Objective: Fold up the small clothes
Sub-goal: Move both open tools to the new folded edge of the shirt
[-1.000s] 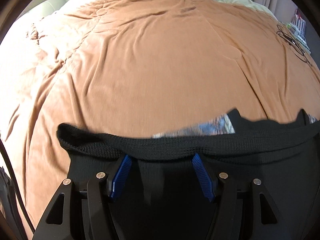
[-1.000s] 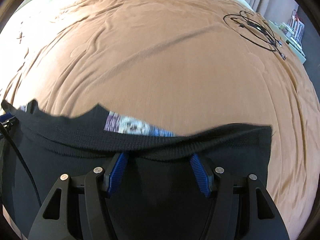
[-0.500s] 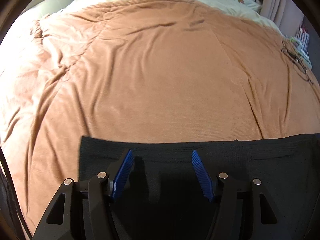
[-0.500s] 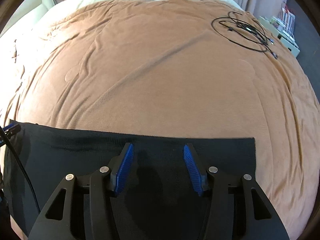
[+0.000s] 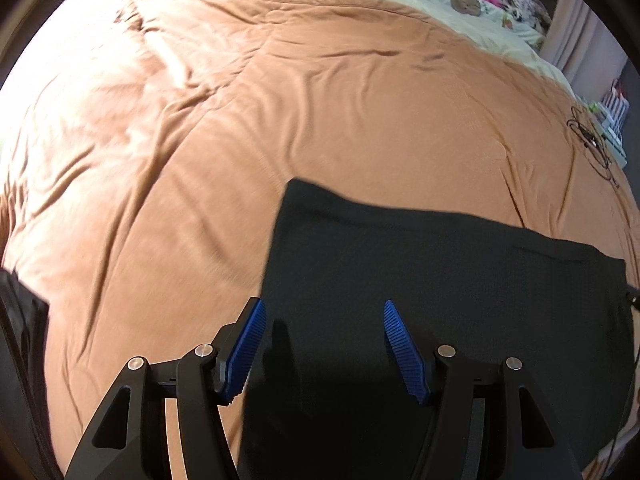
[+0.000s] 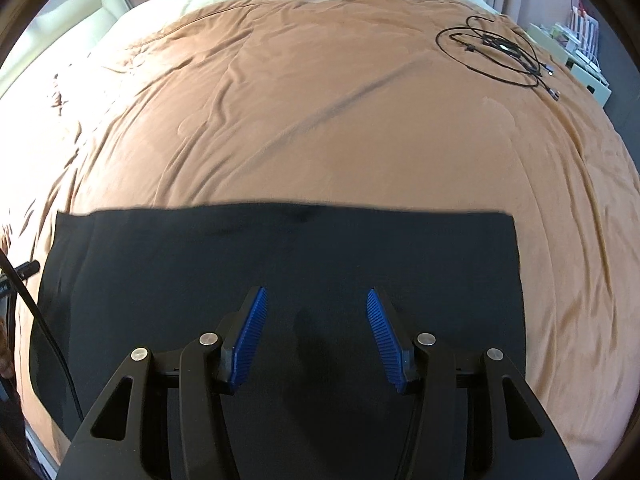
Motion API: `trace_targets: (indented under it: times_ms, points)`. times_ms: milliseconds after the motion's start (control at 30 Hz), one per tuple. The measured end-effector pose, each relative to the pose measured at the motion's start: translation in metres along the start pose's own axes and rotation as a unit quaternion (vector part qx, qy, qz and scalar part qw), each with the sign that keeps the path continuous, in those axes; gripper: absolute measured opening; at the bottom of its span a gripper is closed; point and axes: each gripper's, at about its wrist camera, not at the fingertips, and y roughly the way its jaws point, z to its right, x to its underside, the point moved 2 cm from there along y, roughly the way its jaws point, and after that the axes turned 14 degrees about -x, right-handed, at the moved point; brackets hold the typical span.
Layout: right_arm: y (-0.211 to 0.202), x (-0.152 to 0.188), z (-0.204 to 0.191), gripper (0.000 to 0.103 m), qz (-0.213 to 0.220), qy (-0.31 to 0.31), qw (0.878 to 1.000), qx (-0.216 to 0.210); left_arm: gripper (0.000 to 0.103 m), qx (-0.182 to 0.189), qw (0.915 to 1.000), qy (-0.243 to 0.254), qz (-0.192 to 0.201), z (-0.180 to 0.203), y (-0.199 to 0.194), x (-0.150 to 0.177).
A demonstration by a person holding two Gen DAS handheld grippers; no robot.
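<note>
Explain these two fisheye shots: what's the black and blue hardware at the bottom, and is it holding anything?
No robot here. A person carries a hand-held gripper in each hand, each with a camera looking forward along its two blue-padded fingers.

Left view: the left hand-held gripper. Right view: the right hand-held gripper.

Both look down on a black garment, lying flat as a neat rectangle on a brown bedspread. A coiled black cable lies at the far right.

Neither holds anything: both sets of pads stand apart above the cloth.

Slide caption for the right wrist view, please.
Open right gripper above a flat black garment on a tan bedspread; coiled black cables lie far right.
</note>
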Motion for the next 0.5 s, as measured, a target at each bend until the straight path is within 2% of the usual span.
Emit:
trace_targets:
  times_ms: [200, 500]
  points:
    - [-0.03, 0.039, 0.012, 0.052, -0.007, 0.024, 1.0, -0.013, 0.064, 0.008, 0.9998, -0.016, -0.006, -0.029, -0.018, 0.033]
    - [-0.075, 0.112, 0.055, 0.053, 0.0, 0.075, 0.997, -0.026, 0.064, 0.023, 0.9988, -0.035, -0.025, -0.057, -0.021, 0.085]
